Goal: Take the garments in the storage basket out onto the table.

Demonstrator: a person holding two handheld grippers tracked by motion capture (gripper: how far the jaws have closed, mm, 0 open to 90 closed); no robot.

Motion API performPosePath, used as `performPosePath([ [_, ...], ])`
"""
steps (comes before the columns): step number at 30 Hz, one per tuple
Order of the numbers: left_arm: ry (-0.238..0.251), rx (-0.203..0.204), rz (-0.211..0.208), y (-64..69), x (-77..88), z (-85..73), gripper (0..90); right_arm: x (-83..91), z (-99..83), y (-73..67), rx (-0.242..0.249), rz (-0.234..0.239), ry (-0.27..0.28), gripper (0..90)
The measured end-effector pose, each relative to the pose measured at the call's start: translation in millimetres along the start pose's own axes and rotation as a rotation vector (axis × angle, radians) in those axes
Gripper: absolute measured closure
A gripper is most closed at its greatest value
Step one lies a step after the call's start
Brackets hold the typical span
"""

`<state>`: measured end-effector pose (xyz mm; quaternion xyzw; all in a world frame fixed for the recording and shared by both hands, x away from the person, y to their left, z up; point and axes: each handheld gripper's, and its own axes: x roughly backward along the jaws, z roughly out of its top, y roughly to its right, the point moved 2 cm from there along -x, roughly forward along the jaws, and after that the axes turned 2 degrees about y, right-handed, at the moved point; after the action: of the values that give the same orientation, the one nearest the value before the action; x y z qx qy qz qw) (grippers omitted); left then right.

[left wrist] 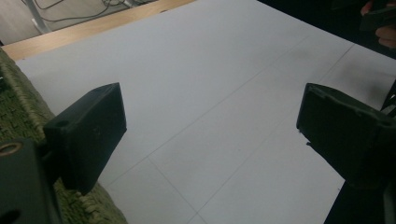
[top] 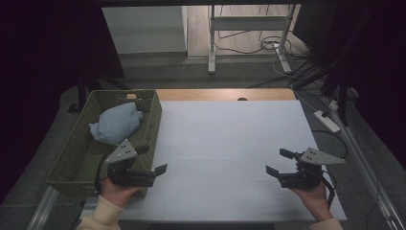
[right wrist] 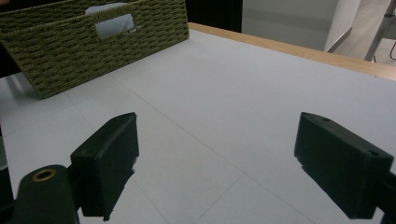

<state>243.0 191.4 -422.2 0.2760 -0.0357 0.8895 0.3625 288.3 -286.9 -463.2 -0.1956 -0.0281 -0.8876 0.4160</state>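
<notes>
The left gripper [top: 154, 160] hung low over the white table [top: 225, 143] with its 2 jaws spread wide and nothing between them; in the left gripper view only bare tabletop lay in the gap. Just beside it, on its outer side, stood the woven green basket [top: 74, 158], so near that the basket's wall brushed the edge of that view next to 1 jaw. Inside the basket, ahead of the gripper and farther from the person, lay the pale blue cloth bundle [top: 116, 124], resting against the near wall, slumped and loosely bunched. It sat deep enough that the basket's rim stood above most of it, which probably meant any grab would have to come from above rather than from the side.

The right gripper [top: 278, 162] was likewise released, jaws parted and empty, held well apart from the left one across the table. Its jaws pointed toward the basket, and in the right gripper view the bundle showed pale through the basket's handle slot [right wrist: 114, 22]. Both hands seemed parked in a resting pose, level and symmetrical, as if between steps
</notes>
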Motion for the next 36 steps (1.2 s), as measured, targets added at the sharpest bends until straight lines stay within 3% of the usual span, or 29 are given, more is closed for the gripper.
performPosePath([
  [4,-0.002,-0.013,0.014,-3.6,5.6,8.3,8.5,1.5,-1.3,0.4,-0.002,-0.004,-0.001,13.8],
  [12,-0.003,0.007,0.018,-15.5,14.1,23.7,8.7,4.6,-3.5,0.0,-0.010,-0.010,-0.002,13.8],
  [19,-0.012,-0.009,0.045,-25.3,19.2,39.2,9.0,5.6,-4.1,0.1,-0.010,-0.011,-0.003,13.8],
  [36,-0.013,0.031,0.060,-52.1,19.1,57.2,9.8,1.5,-5.0,-0.7,-0.008,-0.007,-0.010,13.8],
])
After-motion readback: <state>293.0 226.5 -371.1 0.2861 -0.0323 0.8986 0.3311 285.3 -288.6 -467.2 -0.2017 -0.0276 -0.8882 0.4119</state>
